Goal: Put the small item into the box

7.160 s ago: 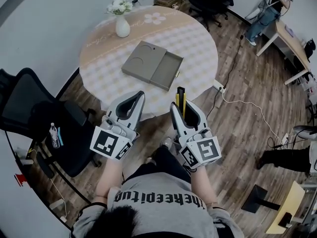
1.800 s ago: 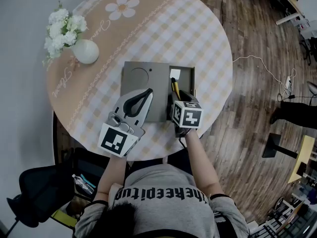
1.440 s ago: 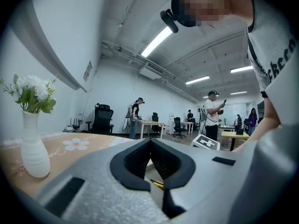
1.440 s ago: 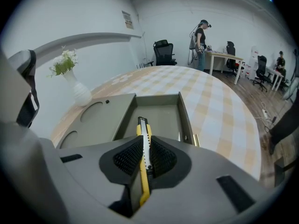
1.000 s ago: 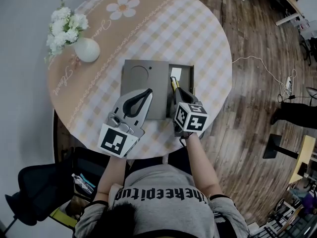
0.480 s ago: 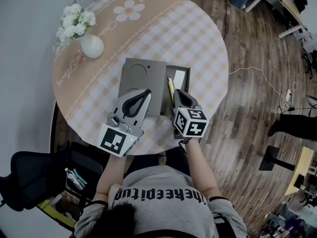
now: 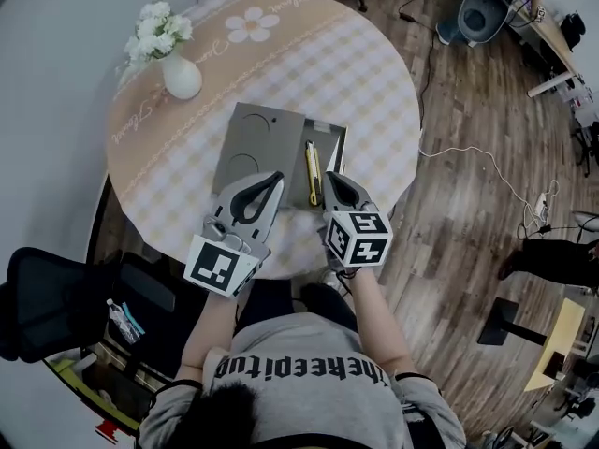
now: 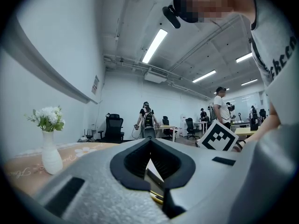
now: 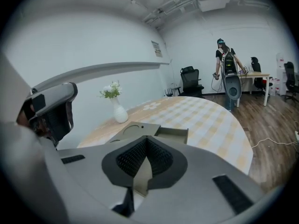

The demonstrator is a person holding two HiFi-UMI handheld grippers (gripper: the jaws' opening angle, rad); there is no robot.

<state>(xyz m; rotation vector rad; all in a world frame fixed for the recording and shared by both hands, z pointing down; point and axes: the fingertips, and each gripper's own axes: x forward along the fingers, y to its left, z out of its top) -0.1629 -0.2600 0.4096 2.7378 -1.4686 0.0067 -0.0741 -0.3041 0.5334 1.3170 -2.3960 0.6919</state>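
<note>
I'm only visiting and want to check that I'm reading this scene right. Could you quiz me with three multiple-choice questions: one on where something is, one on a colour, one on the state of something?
1. Where does the yellow tool lie?
A. In the open box on the table
B. On a chair
C. On the floor

2. What colour are the flowers in the vase?
A. Red
B. White
C. Blue

3. How do the jaws of the right gripper stand?
A. Wide apart
B. Closed on the tool
C. Closed, with nothing between them

Answers:
1. A: the head view shows the tool lying in the box's open compartment.
2. B: the blooms are pale white in both the head view and the left gripper view.
3. C: in the right gripper view the jaw tips meet and nothing is between them.
</note>
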